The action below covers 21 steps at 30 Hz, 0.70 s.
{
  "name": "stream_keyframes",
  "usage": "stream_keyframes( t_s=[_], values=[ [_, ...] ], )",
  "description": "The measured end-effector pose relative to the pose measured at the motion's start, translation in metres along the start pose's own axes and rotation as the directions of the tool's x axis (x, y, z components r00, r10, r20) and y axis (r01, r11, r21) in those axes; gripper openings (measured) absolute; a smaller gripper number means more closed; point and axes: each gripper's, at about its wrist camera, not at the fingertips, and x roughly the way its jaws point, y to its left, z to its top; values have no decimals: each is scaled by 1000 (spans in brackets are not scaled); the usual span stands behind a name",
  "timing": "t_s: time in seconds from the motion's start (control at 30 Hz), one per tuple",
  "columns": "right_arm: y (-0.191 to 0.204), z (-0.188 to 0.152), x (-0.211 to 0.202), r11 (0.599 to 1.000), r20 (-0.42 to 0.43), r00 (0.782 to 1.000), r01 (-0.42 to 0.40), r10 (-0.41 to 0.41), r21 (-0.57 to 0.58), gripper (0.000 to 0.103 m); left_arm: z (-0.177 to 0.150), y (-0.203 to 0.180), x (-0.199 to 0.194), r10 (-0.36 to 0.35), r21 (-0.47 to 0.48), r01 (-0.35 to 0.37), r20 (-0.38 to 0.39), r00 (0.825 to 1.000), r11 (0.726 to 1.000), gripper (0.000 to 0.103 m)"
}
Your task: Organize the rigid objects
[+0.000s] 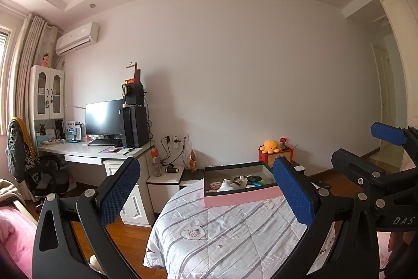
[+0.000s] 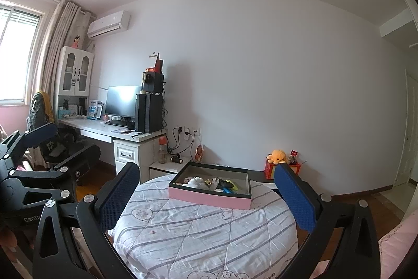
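Both claws, left (image 1: 206, 190) and right (image 2: 206, 194), spread, empty, raised above quilt (image 2: 198, 232); small items heaped in pink box (image 2: 209, 196); stage indeterminate.

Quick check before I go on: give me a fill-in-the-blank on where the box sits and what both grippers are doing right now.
1. The pink box rests on the striped ____.
2. Both the left gripper and the right gripper have their jaws ____.
3. The orange plush toy sits on a ____ box beyond the bed.
4. The pink box has no lid on; small items lie ____ it.

Missing words: quilt; open; red; inside
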Motion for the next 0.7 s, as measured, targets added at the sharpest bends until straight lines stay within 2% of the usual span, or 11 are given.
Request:
stream_keyframes(
  t_s=[0.7],
  values=[
    [-1,3,0,1000,-8,1000,3,-3,7,103,-3,3,-1,-4,4,4,-10,1000,1000,103]
  ],
)
